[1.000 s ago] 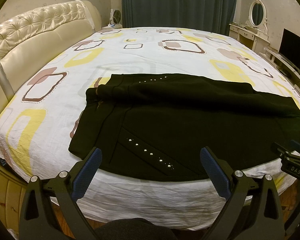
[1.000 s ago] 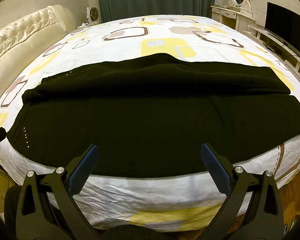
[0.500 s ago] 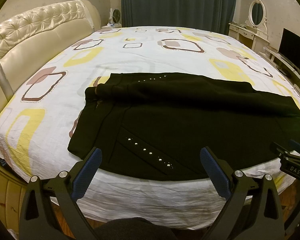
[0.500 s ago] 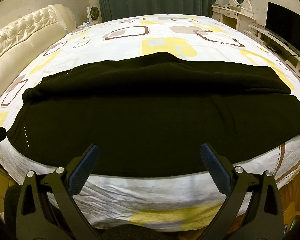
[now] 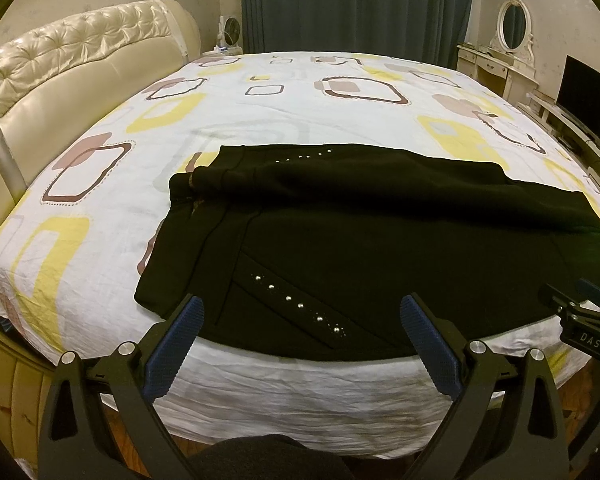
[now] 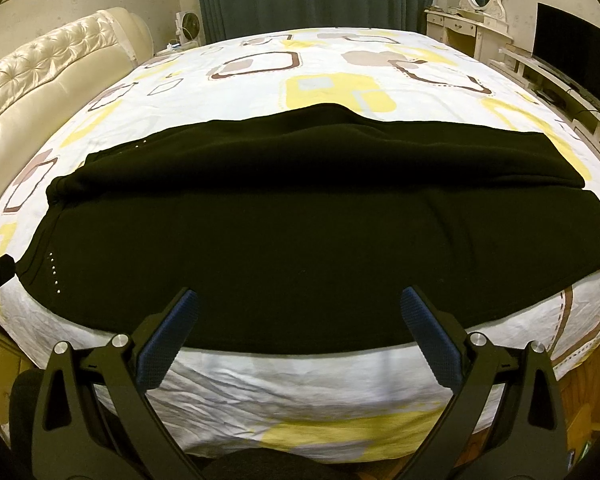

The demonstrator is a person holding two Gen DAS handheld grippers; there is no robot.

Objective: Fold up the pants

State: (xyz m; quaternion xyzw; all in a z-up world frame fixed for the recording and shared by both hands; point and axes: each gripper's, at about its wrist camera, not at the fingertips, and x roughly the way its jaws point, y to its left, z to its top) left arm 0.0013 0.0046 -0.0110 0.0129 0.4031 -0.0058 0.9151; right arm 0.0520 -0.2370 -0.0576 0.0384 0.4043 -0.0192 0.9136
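The black pants (image 5: 360, 240) lie flat across the bed (image 5: 100, 208), waistband at 9 o'clock. Left gripper (image 5: 300, 320) and right gripper (image 6: 298, 316) hover at 6 o'clock, fingers spread wide, empty. The cloth looks soft and limp; pinching the near hem seems best.

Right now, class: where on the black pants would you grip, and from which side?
Grip the pants along the near edge at the bed rim, coming from the front. That hem lies flat and closest; the open left gripper faces the studded waist end, the open right gripper the leg.
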